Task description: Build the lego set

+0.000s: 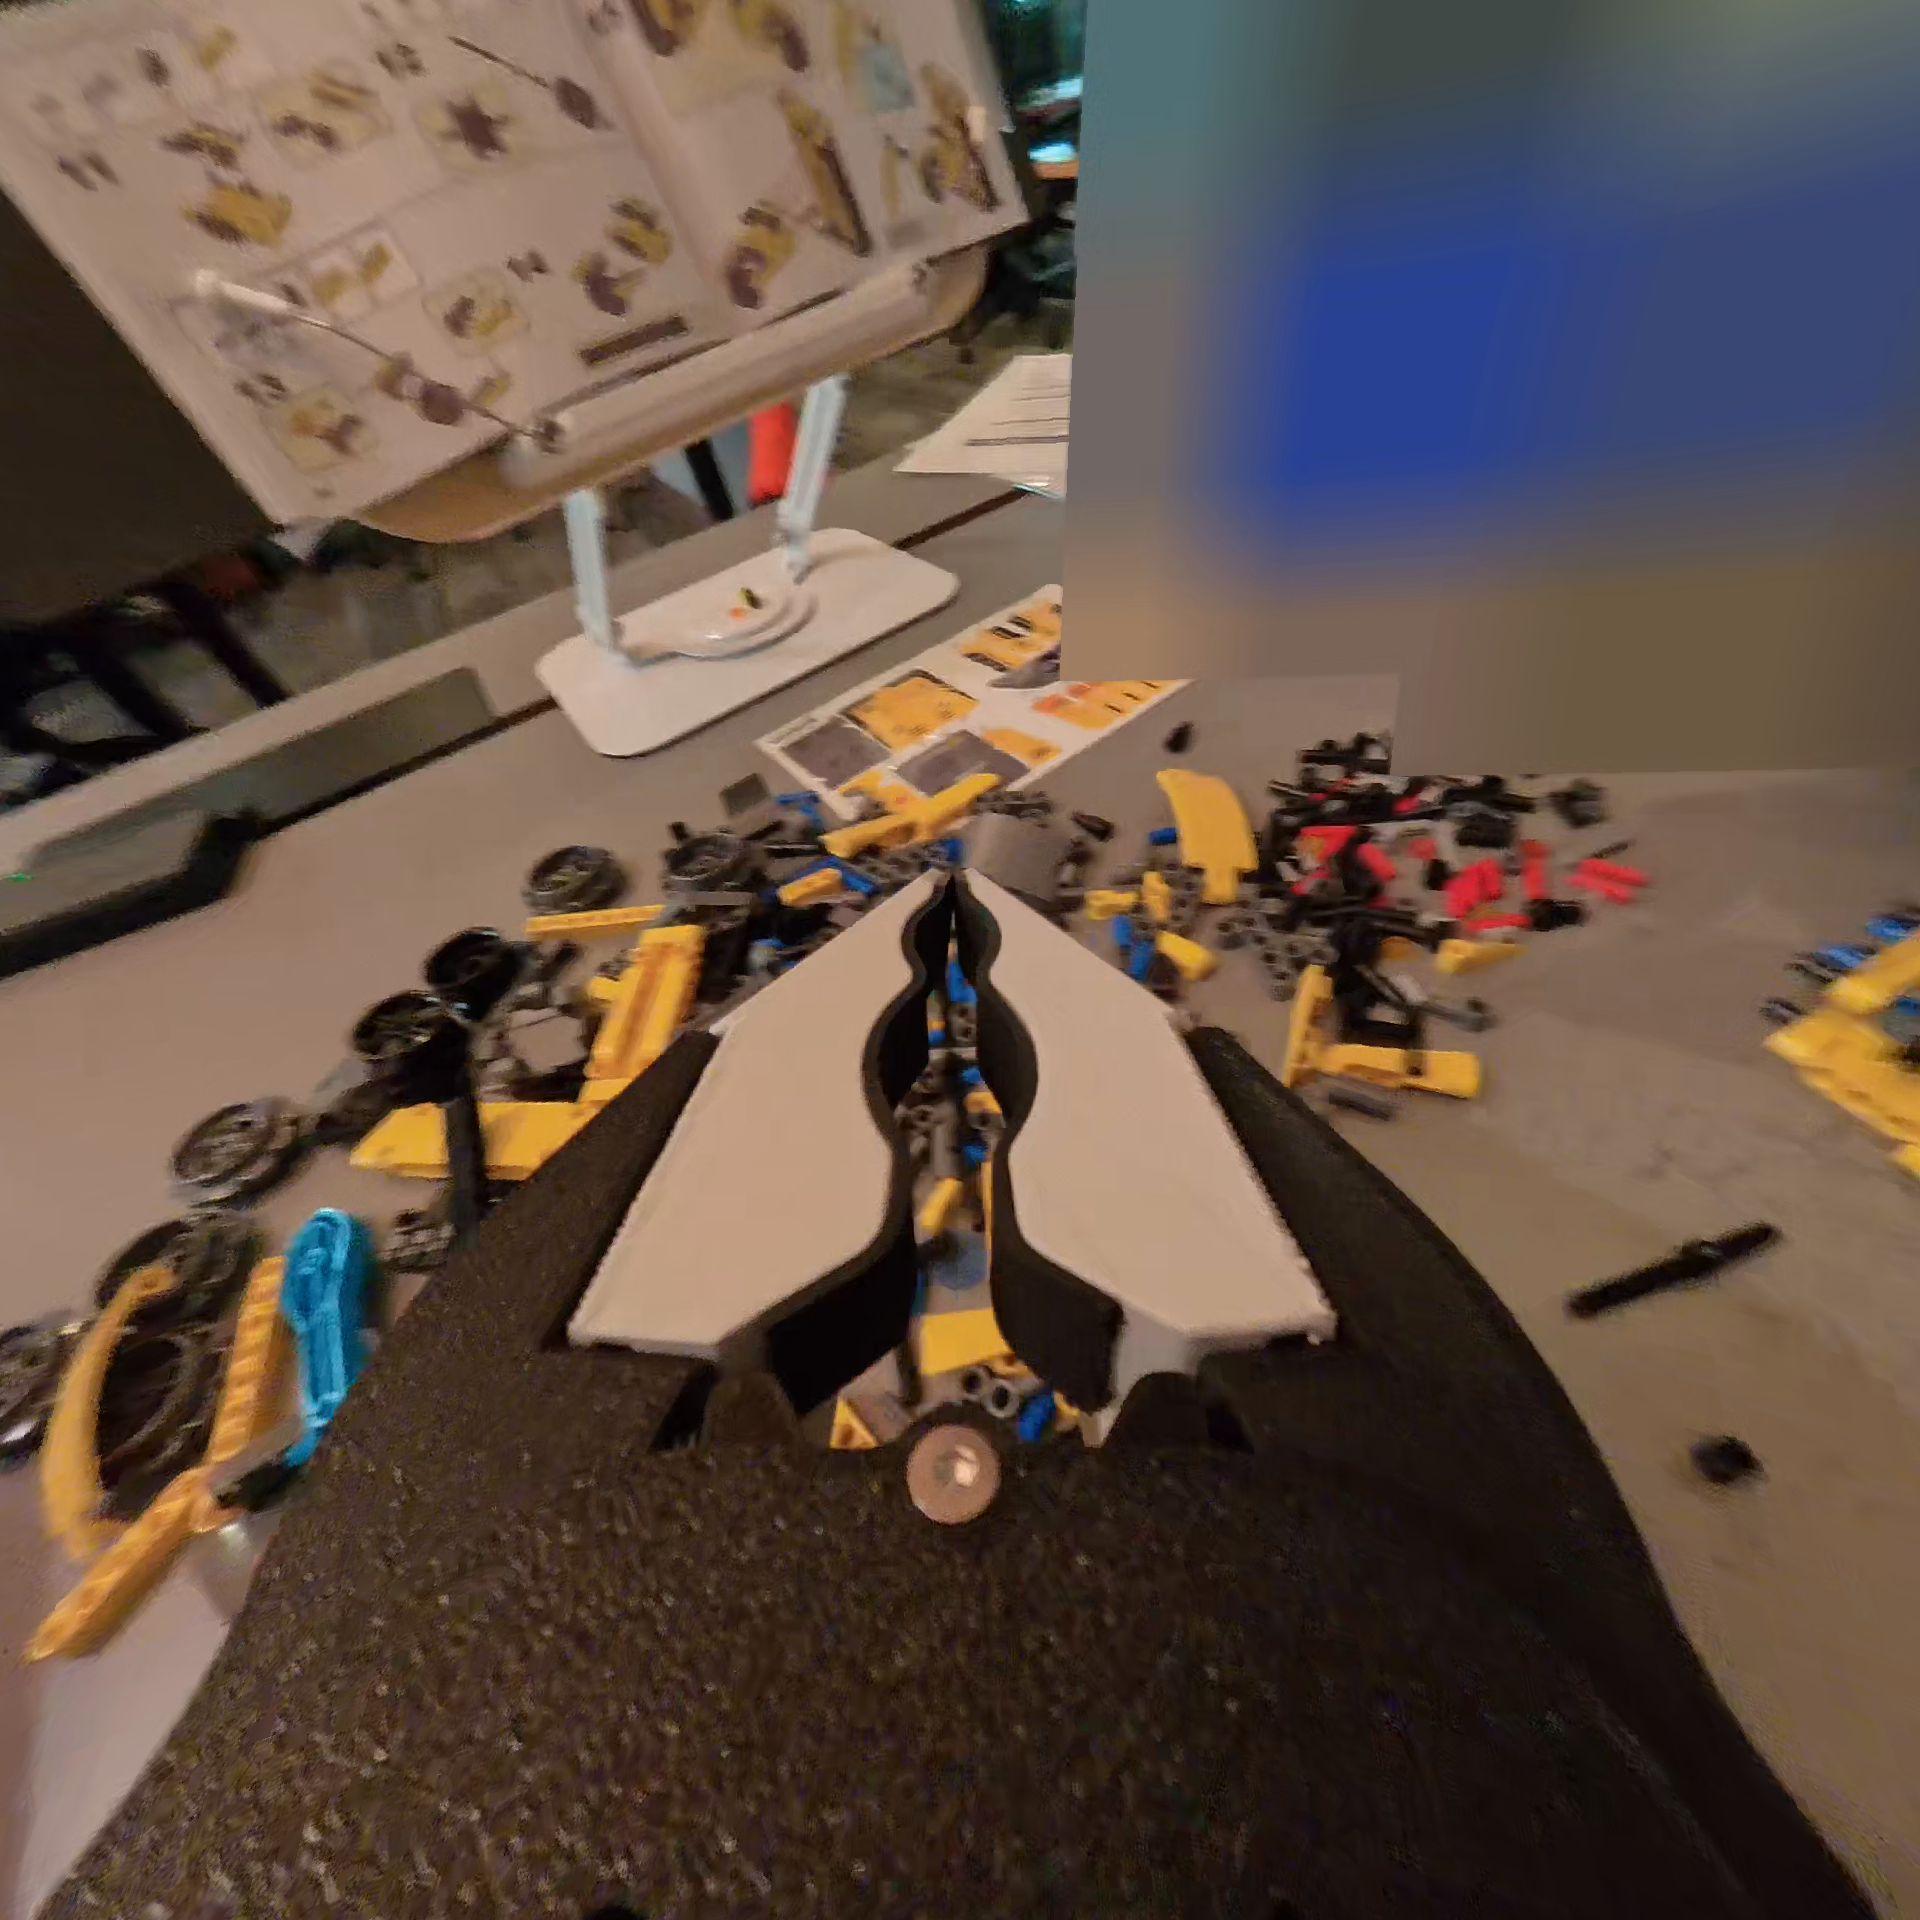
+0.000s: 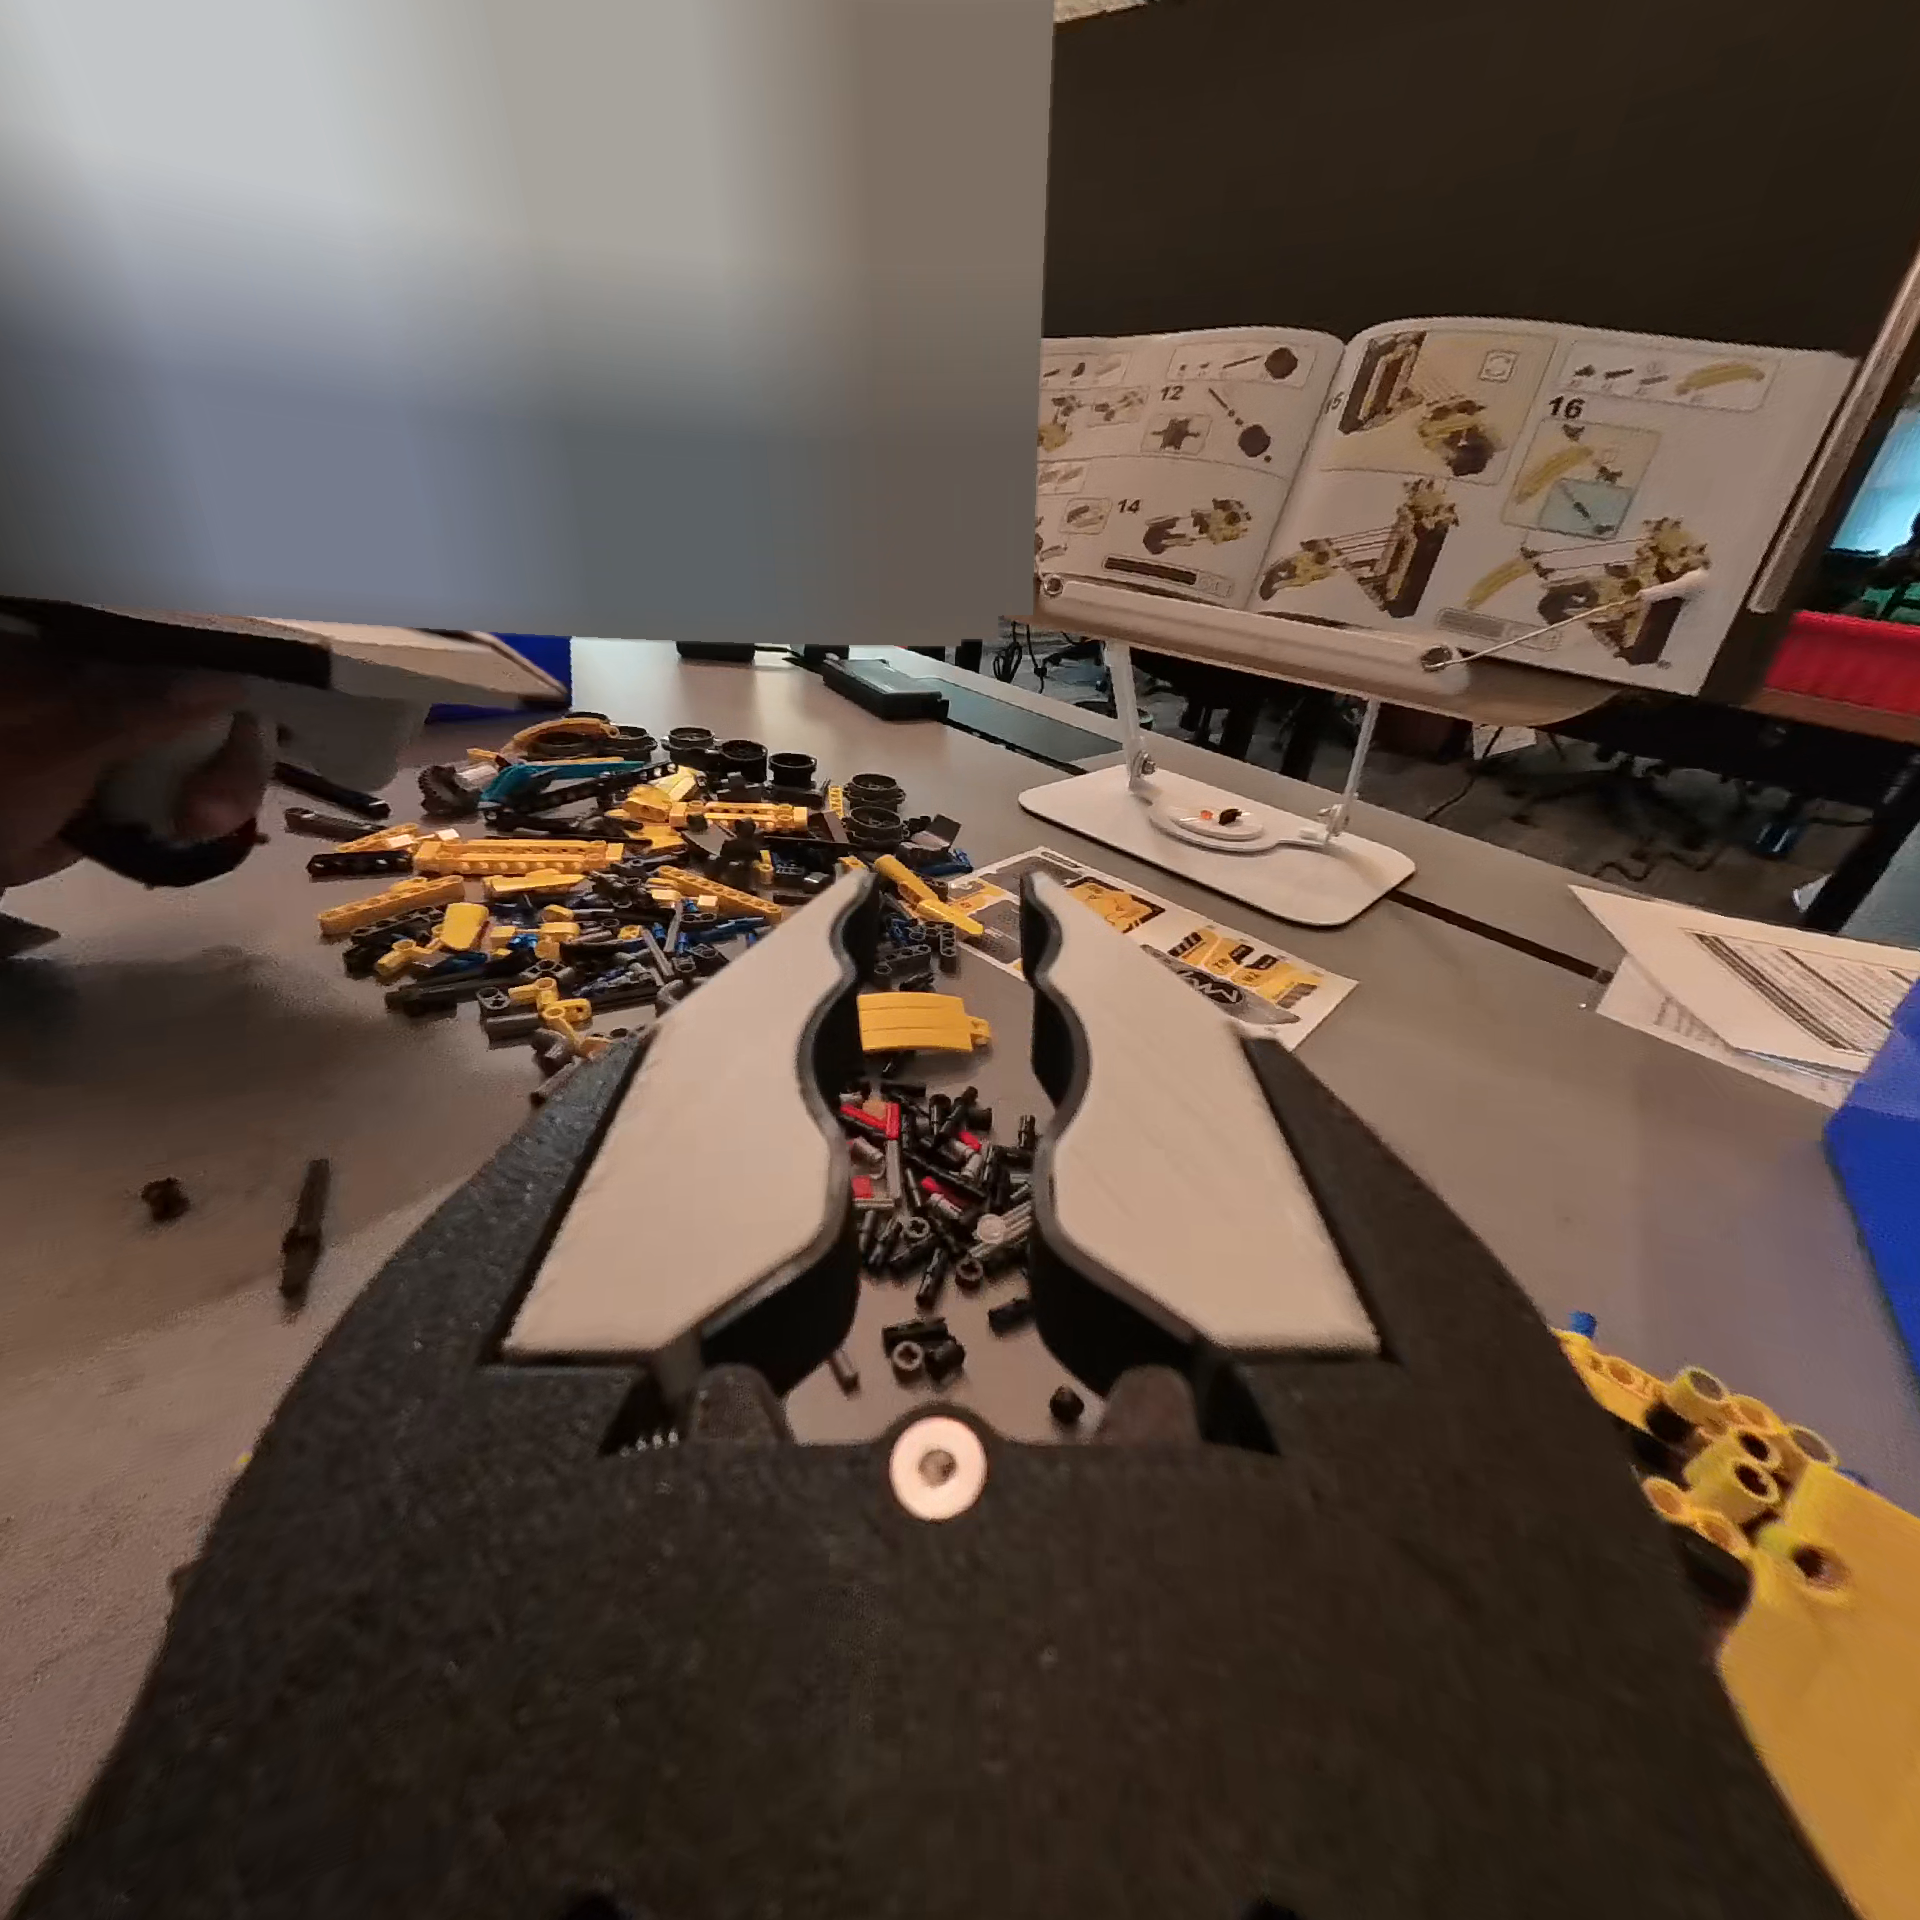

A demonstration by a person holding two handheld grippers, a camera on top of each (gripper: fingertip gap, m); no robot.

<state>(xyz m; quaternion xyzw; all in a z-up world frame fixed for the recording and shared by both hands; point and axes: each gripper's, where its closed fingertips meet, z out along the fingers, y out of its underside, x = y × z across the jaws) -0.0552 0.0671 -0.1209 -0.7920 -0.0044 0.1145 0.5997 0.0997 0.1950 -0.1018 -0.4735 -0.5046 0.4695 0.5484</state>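
**Left wrist view: tongs pressed together over the brick pile; right tongs spread above the small pins**

Left wrist view shows the left gripper [image 1: 954, 883] at frame centre with its grey fingers [image 1: 790, 1143] pressed together at the tips, nothing between them. It hangs over a heap of yellow, blue and black bricks [image 1: 665, 997] on the grey table [image 1: 1558, 1195]. A bright blue tool [image 1: 327, 1309] lies at lower left, black wheels [image 1: 473, 961] above it, red pins [image 1: 1475, 883] at right.

In the right wrist view the right gripper [image 2: 945, 894] is spread and empty, above a cluster of black and red pins [image 2: 935, 1174] and a curved yellow panel [image 2: 914, 1023]. A sticker sheet [image 2: 1236, 956] lies beyond. At upper right an open instruction booklet [image 2: 1351, 468] rests on a white stand [image 2: 1226, 842]. A yellow assembly [image 2: 1745, 1475] sits at lower right.
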